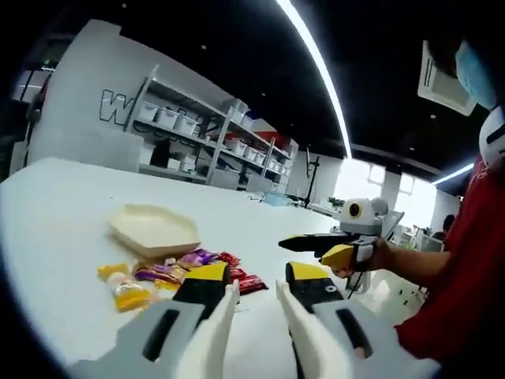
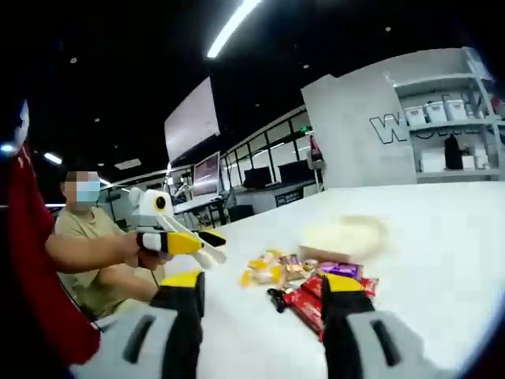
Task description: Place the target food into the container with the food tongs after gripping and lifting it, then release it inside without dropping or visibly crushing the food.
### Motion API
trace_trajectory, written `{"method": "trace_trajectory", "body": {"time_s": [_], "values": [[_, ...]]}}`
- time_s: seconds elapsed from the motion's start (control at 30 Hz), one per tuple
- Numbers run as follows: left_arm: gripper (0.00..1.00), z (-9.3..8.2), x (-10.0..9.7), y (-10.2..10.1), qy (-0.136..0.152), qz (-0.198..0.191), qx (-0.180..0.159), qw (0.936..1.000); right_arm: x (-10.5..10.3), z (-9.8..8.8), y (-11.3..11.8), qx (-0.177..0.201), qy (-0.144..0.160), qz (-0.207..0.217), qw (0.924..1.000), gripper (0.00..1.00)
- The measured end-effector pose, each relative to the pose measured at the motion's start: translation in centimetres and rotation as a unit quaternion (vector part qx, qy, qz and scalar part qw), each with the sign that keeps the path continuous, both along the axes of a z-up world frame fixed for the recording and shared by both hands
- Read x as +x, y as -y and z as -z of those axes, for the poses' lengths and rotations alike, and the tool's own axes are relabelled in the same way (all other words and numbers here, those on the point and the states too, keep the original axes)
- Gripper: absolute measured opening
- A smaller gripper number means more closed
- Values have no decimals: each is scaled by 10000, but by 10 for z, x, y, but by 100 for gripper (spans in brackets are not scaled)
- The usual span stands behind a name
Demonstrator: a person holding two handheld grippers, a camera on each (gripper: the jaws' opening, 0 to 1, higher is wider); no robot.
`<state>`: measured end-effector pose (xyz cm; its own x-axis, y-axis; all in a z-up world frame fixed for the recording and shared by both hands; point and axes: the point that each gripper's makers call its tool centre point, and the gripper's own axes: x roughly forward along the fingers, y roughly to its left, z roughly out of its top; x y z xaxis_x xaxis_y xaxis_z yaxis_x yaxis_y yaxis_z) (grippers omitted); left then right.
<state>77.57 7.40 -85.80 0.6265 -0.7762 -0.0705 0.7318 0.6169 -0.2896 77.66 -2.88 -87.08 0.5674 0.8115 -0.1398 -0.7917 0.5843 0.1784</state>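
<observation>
In the left gripper view, the left gripper (image 1: 256,296) was held above the white table (image 1: 55,237) with its jaws apart and nothing between them. A pale, shallow container (image 1: 155,229) was seen on the table beyond the jaws, with nothing visible inside it. A cluster of packaged snacks (image 1: 170,276) lay just beside the container, on its near side: yellow packets to the left, purple ones in the middle, red ones to the right. No food tongs could be identified. The right gripper (image 1: 319,246) was seen to the right, held in a hand (image 1: 371,257) above the table, its jaws slightly apart.

In the right gripper view, the right gripper (image 2: 264,288) was held with its jaws wide apart and empty. The snacks (image 2: 308,280) and the container (image 2: 343,237) lay ahead on the table (image 2: 442,253). The left gripper (image 2: 207,246) was seen at the left. Storage shelves (image 1: 197,134) stood behind the table.
</observation>
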Motion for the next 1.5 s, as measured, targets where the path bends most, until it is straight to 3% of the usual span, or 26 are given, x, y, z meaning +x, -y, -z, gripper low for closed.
{"method": "trace_trajectory", "body": {"time_s": [0.2,0.33,0.43,0.63,0.77,1.13,1.27,1.4,1.5], "values": [[27,11,8,-10,-63,-287,179,9994,0,10,-1,-305,38,56,9995,73],[26,14,15,-18,-51,-526,163,9985,-2,14,0,-656,409,-49,9970,64],[26,15,21,-23,-9,-630,221,9978,-1,20,2,-759,324,-31,9966,60],[27,20,37,-36,108,-978,452,9941,2,29,8,-1043,369,210,9936,76],[27,26,47,-42,119,-1118,605,9918,3,39,12,-1311,146,482,9901,96],[27,38,62,-38,89,-1021,886,9908,-3,28,20,-1255,104,737,9893,99],[27,41,66,-37,101,-903,1005,9908,-5,27,27,-1079,9,771,9912,99],[27,38,69,-37,48,-851,822,9930,-3,27,36,-1034,35,857,9909,99],[27,44,70,-35,-2,-785,981,9921,-2,31,42,-1030,-41,932,9903,99]]}}
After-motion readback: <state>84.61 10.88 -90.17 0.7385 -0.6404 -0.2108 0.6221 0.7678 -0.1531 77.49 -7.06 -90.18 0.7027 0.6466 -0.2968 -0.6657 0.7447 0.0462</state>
